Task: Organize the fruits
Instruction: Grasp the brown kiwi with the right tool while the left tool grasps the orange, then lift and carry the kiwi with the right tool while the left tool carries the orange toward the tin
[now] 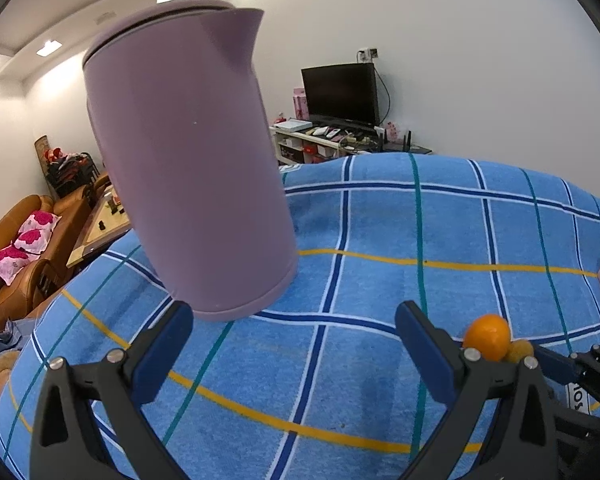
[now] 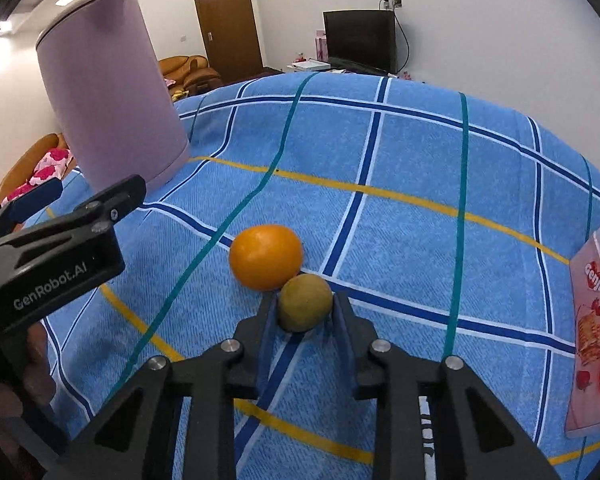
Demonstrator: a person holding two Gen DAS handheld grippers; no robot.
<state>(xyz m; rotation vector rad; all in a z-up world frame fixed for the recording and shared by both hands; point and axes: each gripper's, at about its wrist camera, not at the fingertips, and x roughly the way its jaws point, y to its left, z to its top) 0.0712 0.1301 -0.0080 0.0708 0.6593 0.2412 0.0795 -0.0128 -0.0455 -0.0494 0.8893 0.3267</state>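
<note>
White-walled room; a blue plaid woven cloth [image 2: 400, 208] with navy, teal and yellow lines is covering the work surface. A dark flat screen [image 1: 342, 94] on a low white shelf is sitting against the far wall at 12 o'clock in the left wrist view; tan leather armchairs [image 1: 24, 240] with pink floral cushions are showing at 9 o'clock.

A tall mauve matte plastic kettle [image 1: 188, 168] with a lid and pouring spout is standing on the cloth at about 11 o'clock of both views, just ahead of the left finger of the left gripper [image 1: 296, 344]. That gripper's blue-padded fingers are standing spread wide, with only bare cloth between them.

The right gripper [image 2: 305, 312] is pinching a small round yellow-green fruit [image 2: 306, 307], which is lying on the cloth; both black fingers are pressing against its sides. A round glossy orange fruit [image 2: 266, 257] is resting on the cloth at 11 o'clock of the held fruit, touching it. In the left wrist view both fruits are appearing at 4 o'clock, partly behind the left gripper's right finger.

A pink cardboard snack box [image 2: 594, 332] with strawberry wafer print is lying at 3 o'clock in the right wrist view, well apart from the fruits.
</note>
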